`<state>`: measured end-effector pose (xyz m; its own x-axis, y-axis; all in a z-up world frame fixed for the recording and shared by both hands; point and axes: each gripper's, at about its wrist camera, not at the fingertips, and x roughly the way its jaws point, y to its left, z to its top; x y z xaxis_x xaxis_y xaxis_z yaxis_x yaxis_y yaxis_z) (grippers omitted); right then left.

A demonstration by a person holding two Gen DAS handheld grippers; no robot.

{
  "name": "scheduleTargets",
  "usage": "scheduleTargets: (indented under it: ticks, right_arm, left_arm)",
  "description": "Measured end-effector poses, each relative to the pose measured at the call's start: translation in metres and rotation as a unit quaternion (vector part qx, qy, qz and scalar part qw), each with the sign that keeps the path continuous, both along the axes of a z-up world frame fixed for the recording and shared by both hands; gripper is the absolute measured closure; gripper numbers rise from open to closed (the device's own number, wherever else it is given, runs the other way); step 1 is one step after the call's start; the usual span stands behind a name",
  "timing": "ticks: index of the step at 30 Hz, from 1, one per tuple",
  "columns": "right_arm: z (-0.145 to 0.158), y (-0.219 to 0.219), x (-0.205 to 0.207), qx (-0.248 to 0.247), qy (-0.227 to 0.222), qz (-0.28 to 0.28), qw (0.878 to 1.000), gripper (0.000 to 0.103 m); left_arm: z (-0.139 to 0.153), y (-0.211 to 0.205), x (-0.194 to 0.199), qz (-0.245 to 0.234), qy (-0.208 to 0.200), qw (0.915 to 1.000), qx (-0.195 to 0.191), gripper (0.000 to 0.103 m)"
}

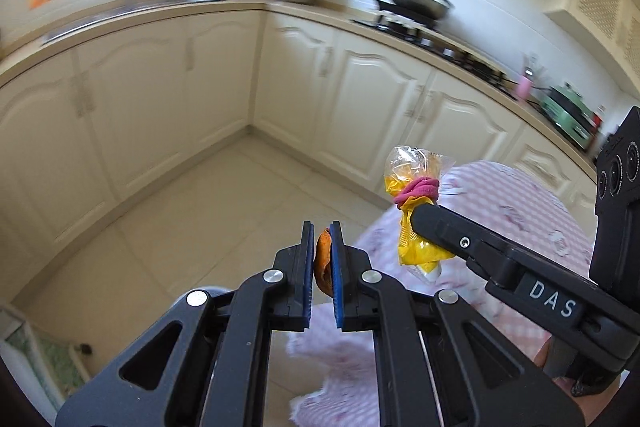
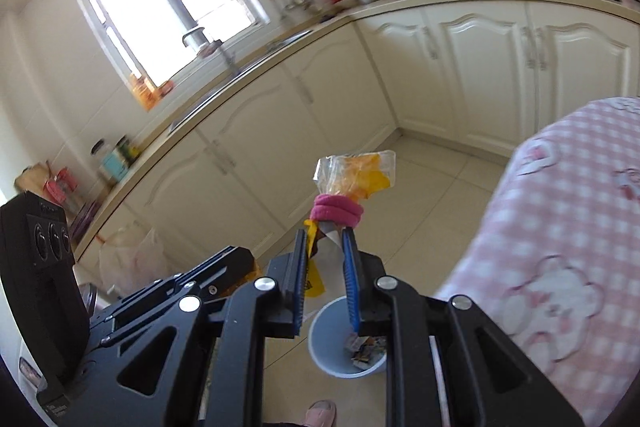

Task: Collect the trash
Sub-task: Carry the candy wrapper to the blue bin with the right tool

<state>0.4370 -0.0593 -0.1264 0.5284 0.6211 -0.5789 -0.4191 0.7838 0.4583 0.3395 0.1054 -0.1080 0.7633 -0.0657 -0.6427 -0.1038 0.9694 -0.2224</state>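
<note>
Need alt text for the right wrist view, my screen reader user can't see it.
The right gripper is shut on a yellow snack bag tied with a pink hair band, held above a pale blue trash bin with scraps inside. Behind are cream kitchen cabinets and a pink checked sleeve at right.

Left claw [image 1: 321, 259]: black linkage arms with triangular cut-outs; round silver pivot screws; two ridged blue pads [image 1: 335, 267] facing each other.
Right claw [image 2: 325, 269]: same black frame and silver screws; ridged blue pads [image 2: 351, 279]; seen from the left wrist view, its side carries a white "DAS" marking and one small round screw.
Camera housing [image 1: 618, 187]: black box behind the "DAS" marking, with three round lenses in a row.
Garment [image 2: 568, 227]: pink-and-white check fabric with pale cartoon prints.
Footwear [image 2: 320, 411]: pink slipper, below the right claw.
</note>
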Motion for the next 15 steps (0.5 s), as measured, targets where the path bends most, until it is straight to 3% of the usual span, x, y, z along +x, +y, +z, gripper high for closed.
scheduleTargets:
  ticks: [7,15]
  right_arm:
    - [-0.033,0.082,-0.005,-0.021,0.028,0.047,0.998,0.086]
    - [-0.073,0.133,-0.003,-0.048,0.055,0.065,0.995,0.086]
  left_arm:
    - [-0.034,0.067,-0.011,0.05,0.034,0.9981,-0.007,0.096]
    - [-0.076,0.108,0.006,0.072,0.07,0.9944,-0.035,0.095]
